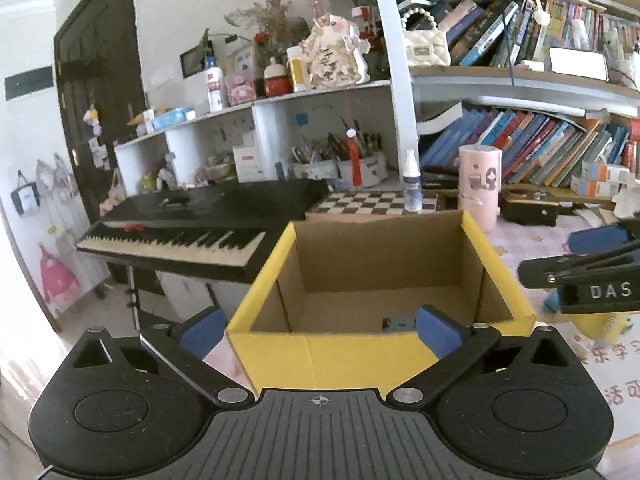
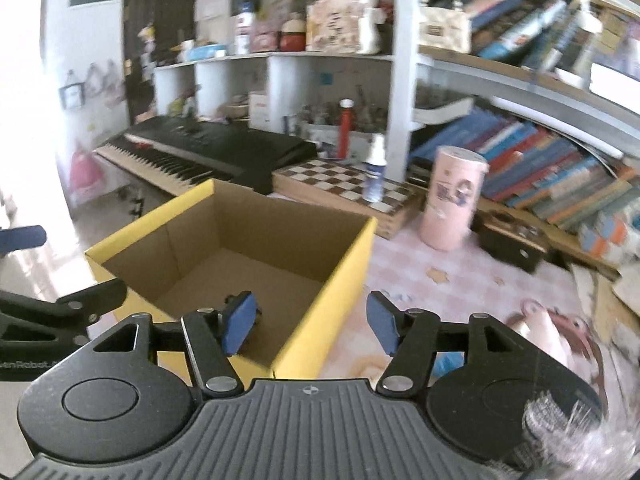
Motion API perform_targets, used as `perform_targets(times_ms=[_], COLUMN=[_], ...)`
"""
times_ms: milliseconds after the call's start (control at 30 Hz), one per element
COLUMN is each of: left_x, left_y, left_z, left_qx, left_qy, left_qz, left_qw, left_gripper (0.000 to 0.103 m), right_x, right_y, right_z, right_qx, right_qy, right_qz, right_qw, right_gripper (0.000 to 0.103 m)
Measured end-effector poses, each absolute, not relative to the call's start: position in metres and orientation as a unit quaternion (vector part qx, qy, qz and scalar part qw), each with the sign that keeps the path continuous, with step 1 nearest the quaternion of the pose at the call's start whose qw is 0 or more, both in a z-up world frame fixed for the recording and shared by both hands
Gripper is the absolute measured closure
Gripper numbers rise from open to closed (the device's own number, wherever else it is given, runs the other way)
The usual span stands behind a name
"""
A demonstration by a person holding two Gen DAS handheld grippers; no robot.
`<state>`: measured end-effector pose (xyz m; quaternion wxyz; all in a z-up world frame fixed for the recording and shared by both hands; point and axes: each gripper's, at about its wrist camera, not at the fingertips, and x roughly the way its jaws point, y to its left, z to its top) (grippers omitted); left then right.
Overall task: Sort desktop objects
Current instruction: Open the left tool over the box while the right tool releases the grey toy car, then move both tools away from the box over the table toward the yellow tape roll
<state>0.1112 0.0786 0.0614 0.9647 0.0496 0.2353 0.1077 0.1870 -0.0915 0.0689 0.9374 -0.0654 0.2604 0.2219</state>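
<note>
we are holding the left gripper [image 1: 320, 330] released, its blue pads [image 1: 434, 334] spread wider than the near wall of the yellow cardboard box [image 1: 340, 354]. we are holding the right gripper [image 2: 314, 322] released too, empty, straddling the box's right corner, one pad over the inside and one outside. a small dark object [image 1: 398, 323] is lying on the box floor near the front wall. behind the box a chessboard [image 1: 376, 202] is carrying a small white bottle [image 1: 412, 188]; a pink cylinder [image 1: 479, 184] is standing to the box's rear right, a black keyboard [image 1: 200, 232] to its left.
</note>
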Motion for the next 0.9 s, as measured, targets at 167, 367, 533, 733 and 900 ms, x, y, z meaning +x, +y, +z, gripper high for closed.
perform_targets(times_ms=[167, 367, 533, 733, 900], left_x=[0.091, 0.067, 0.049, 0.035, 0.03], left_y=[0.084, 0.092, 0.096, 0.087, 0.079], left_z=[0.059, 0.053, 0.045, 0.04, 0.034], left_qx=[0.024, -0.018, -0.02, -0.001, 0.001], left_qy=[0.237, 0.253, 0.27, 0.283, 0.301], left_qz=[0.117, 0.145, 0.15, 0.135, 0.109], left_qw=[0.964, 0.956, 0.951, 0.95, 0.947], left_gripper=[0.0, 0.0, 0.0, 0.0, 0.0], right_x=[0.155, 0.119, 0.09, 0.063, 0.048], right_y=[-0.104, -0.114, -0.116, -0.114, -0.116], right_z=[0.064, 0.055, 0.044, 0.035, 0.034], right_qx=[-0.036, -0.014, 0.0, 0.003, -0.004], right_qy=[0.262, 0.269, 0.28, 0.293, 0.296], right_qz=[0.182, 0.141, 0.117, 0.098, 0.084], right_qw=[0.947, 0.953, 0.953, 0.951, 0.951], right_gripper=[0.036, 0.032, 0.029, 0.023, 0.019])
